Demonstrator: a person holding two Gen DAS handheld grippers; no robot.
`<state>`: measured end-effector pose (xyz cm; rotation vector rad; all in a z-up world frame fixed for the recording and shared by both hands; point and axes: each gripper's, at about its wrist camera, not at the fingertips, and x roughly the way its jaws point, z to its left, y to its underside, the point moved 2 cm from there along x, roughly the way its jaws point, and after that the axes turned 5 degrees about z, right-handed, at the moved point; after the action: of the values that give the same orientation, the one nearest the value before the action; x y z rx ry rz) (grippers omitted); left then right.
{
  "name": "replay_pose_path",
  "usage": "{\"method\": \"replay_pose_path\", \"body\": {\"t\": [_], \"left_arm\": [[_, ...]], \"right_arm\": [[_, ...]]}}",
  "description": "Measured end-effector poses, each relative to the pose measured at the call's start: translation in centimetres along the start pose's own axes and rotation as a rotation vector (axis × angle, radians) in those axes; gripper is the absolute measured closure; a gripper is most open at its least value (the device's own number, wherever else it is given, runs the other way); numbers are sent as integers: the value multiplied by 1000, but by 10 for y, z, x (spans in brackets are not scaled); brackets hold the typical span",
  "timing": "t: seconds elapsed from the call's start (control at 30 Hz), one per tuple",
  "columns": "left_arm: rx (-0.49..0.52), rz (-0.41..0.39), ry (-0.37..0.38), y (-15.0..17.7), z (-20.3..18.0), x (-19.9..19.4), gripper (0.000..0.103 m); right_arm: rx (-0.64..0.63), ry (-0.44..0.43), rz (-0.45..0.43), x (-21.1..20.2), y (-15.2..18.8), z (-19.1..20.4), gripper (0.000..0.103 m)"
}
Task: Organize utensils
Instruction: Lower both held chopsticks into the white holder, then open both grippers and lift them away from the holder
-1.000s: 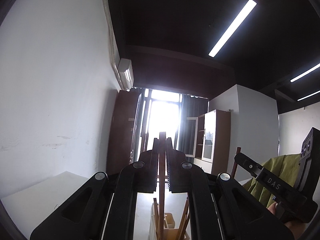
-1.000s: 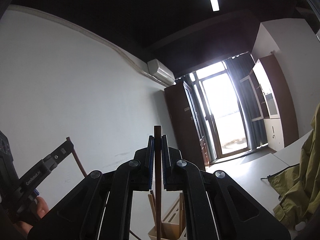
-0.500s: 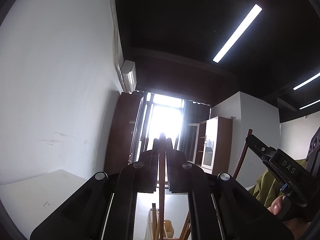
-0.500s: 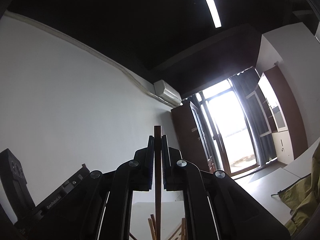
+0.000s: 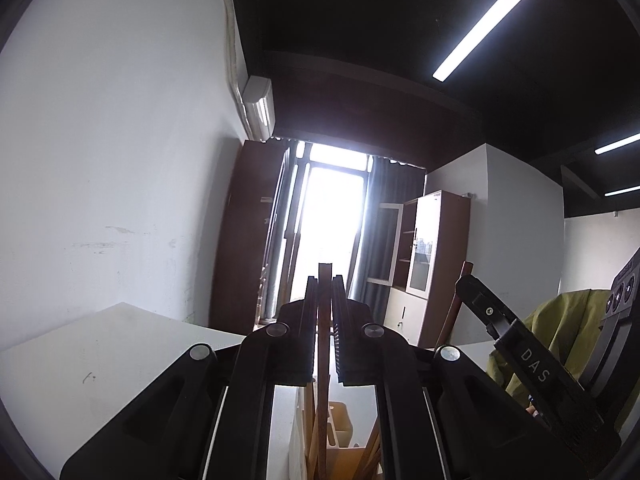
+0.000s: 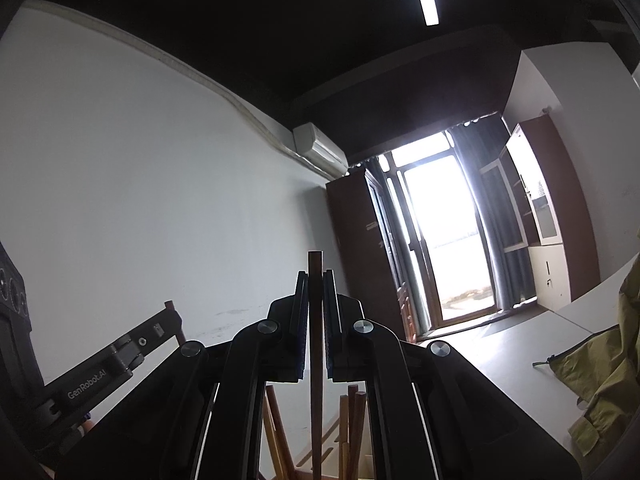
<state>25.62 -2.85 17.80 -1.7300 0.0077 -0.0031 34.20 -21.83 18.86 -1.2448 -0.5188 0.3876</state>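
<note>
1. Left claw (image 5: 325,280) stays clenched on a slim brown wooden stick (image 5: 324,320), above the tan wooden holder (image 5: 340,420).
2. Right claw (image 6: 316,276) likewise grips a darker wooden stick (image 6: 315,320).
3. Both have tilted back down since a moment ago; lowering into the holder seems next.

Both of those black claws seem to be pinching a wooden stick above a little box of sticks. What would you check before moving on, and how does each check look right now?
1. Left gripper shut on its wooden stick: ok.
2. Right gripper shut on its dark wooden stick: ok.
3. Each stick sits centred between its pads, roughly in line with the fingers: ok.
4. Wooden holder lies below the left stick: ok. It already holds other sticks.
5. Lower stick tips inside a compartment or above it: cannot tell, hidden at the picture edge.
6. Grippers apart from each other: ok, the right one shows off to the side.
</note>
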Motion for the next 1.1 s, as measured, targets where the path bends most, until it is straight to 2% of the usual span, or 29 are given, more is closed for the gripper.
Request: {"method": "replay_pose_path", "body": {"t": [0.1,0.43,0.67,0.8,0.93,1.1], "left_arm": [[-23,57,21,7,3,8,96],[-1,139,16,25,11,23,96],[11,146,30,25,14,19,91],[21,142,23,23,16,8,91],[38,151,10,26,18,-3,88],[48,169,-16,28,24,-16,83]], "right_arm": [[-24,24,18,0,6,3,95],[-41,28,105,6,25,4,95],[-55,38,133,0,27,2,95],[-59,40,176,-2,27,1,93],[-69,42,198,-7,27,4,86],[-68,61,211,-22,25,7,83]]}}
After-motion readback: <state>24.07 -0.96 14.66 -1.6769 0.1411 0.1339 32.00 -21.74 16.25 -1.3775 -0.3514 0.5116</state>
